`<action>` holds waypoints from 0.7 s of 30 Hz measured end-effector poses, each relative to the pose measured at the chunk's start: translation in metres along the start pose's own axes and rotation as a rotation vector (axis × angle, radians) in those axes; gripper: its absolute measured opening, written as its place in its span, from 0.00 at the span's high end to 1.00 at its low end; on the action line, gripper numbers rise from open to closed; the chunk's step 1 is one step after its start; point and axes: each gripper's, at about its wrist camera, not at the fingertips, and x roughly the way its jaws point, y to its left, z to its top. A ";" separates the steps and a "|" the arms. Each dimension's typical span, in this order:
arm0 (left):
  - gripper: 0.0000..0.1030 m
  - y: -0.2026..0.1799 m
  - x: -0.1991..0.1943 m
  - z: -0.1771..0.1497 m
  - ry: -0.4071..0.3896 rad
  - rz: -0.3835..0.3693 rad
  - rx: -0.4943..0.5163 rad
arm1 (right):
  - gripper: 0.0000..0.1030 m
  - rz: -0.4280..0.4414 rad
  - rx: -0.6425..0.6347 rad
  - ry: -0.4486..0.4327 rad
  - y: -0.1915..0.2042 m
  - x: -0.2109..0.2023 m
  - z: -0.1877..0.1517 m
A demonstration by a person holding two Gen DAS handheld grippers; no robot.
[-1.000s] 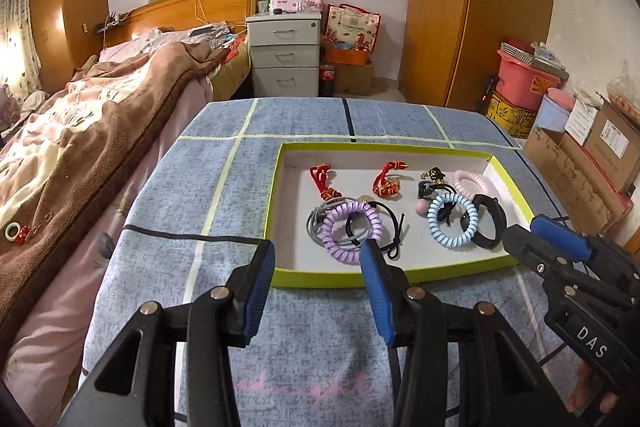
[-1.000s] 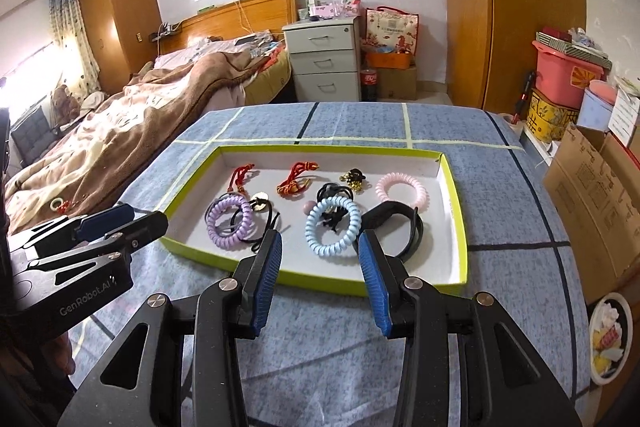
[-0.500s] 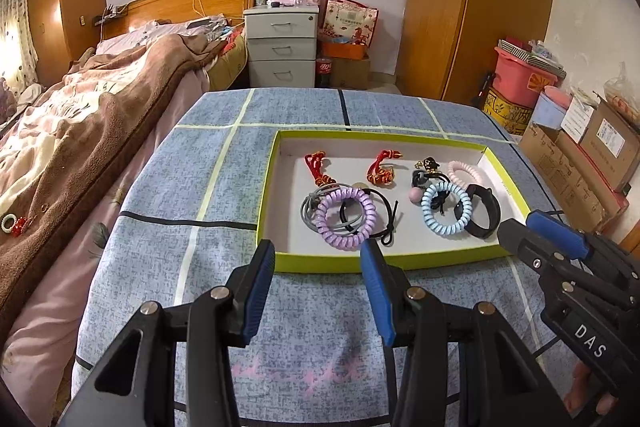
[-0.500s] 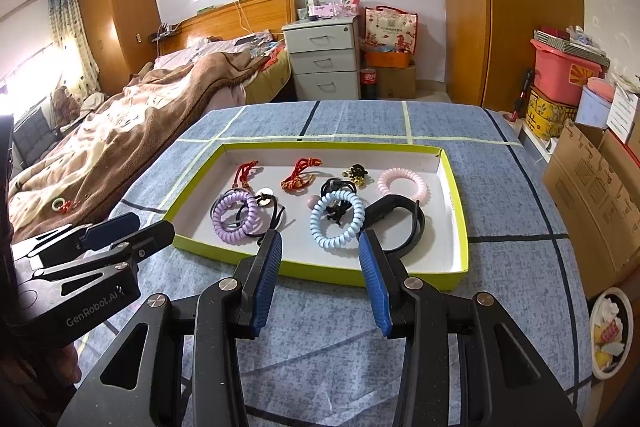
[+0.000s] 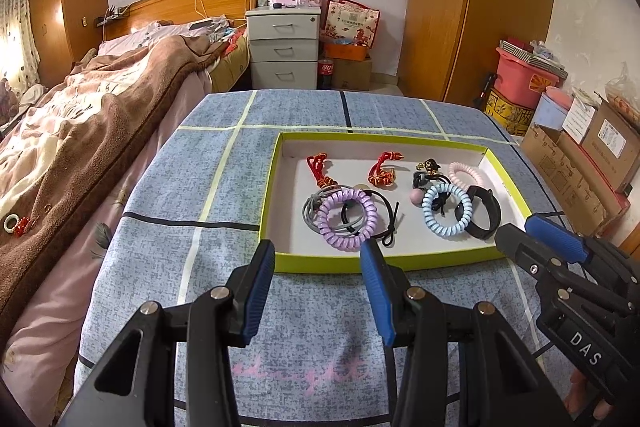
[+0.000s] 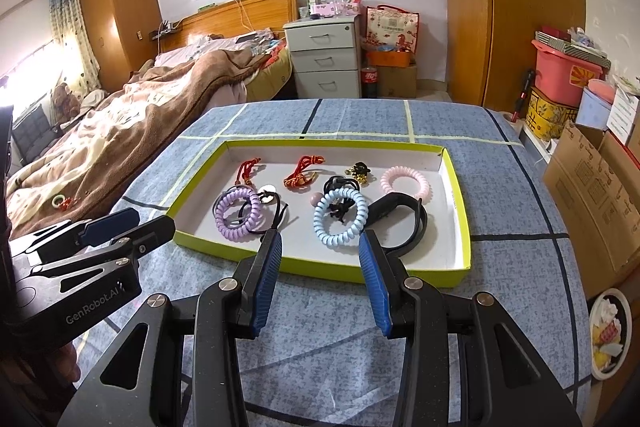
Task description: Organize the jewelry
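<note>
Before the green-rimmed tray point(image 6: 328, 269) of hair ties, left gripper point(image 5: 318, 259) and right gripper point(image 6: 320, 247), jaws wide apart, empty

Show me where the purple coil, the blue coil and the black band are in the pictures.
purple coil point(image 5: 347, 219): left wrist view, on its near right loop.
blue coil point(image 6: 340, 217): right wrist view, on its near rim.
black band point(image 6: 416, 227): right wrist view, on its right side.

black band's point(image 6: 404, 215) near edge behind right tool's point(image 6: 320, 255) finger
</note>
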 end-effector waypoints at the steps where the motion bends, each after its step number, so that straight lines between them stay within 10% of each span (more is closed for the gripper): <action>1: 0.55 0.000 0.000 0.000 0.001 0.003 -0.003 | 0.60 -0.003 0.001 0.002 0.000 0.000 0.000; 21: 0.55 0.000 0.000 0.000 0.012 0.005 -0.013 | 0.60 -0.002 0.002 0.006 0.000 -0.003 0.000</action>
